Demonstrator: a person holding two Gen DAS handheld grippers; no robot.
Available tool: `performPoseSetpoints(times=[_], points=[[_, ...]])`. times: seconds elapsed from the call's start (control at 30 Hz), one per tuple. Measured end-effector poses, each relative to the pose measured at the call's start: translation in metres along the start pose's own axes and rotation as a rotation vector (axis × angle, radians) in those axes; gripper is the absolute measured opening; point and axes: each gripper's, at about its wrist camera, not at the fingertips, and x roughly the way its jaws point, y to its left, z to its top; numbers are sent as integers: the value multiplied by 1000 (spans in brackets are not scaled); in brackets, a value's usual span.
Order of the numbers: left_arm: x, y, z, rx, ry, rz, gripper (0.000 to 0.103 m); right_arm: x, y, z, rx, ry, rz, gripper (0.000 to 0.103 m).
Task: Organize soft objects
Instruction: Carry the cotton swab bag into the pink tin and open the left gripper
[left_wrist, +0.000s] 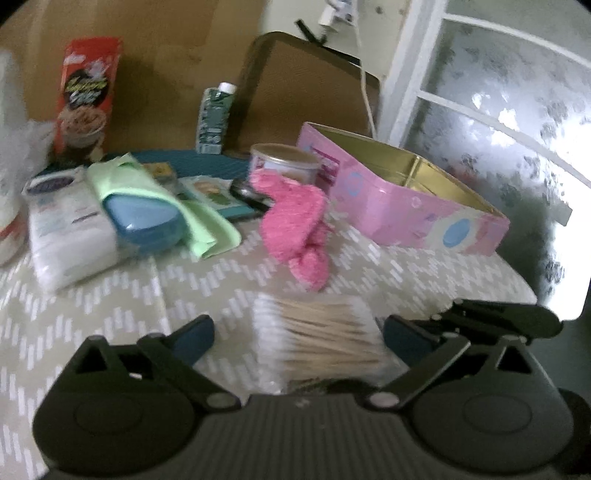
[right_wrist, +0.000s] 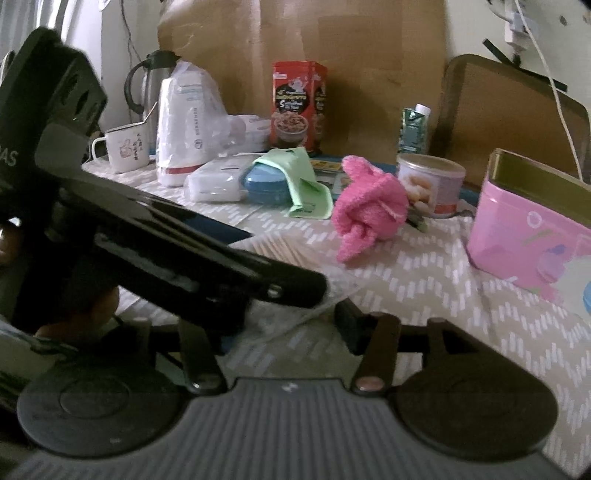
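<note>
A clear pack of cotton swabs (left_wrist: 317, 332) lies on the patterned tablecloth (left_wrist: 207, 280) between the fingers of my left gripper (left_wrist: 299, 339), which stands wide open; the left pad is clear of the pack. In the right wrist view the left gripper's black body (right_wrist: 166, 258) crosses in front and hides one finger of my right gripper (right_wrist: 288, 328). The pack's clear plastic edge (right_wrist: 317, 306) lies by the visible right finger. A fluffy pink cloth (left_wrist: 295, 221) (right_wrist: 369, 206) and a green cloth (left_wrist: 147, 192) (right_wrist: 306, 177) lie farther back.
An open pink tin (left_wrist: 417, 206) (right_wrist: 535, 229) stands at the right. A white wrapped pack (left_wrist: 62, 229), a blue lidded box (left_wrist: 144, 225), a round can (left_wrist: 284, 162), a red box (left_wrist: 88, 96), a mug (right_wrist: 125, 147) and a flask (right_wrist: 147, 81) crowd the back.
</note>
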Motion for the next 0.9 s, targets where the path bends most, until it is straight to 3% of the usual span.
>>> performPoseSetpoints(times=[0.37,0.47,0.5,0.53,0.57,0.6,0.73,0.9], points=[[-18,-2,-6,-33,-1,22,98,-3,1,-8,-10,-29,39,63],[-10,-9,-5,-24,23,18,83,-5,-3,-9,0,-38,40,64],[-8,-13,-4,-5,24,19,69,-6,-5,-10,6,-42,42,62],[-4,-18,-2,5,34,1,68,-6,-6,-11,9,-45,46,60],[-1,-22,1,16,35,10,68,-7,-7,-11,8,-50,50,45],[3,-26,5,31,40,13,68,-7,-7,-11,5,-53,45,38],[19,-38,28,59,42,-8,67,-8,-20,-8,16,-69,-5,37],[34,-63,73,97,-47,-46,67,-18,-47,13,13,-161,-99,37]])
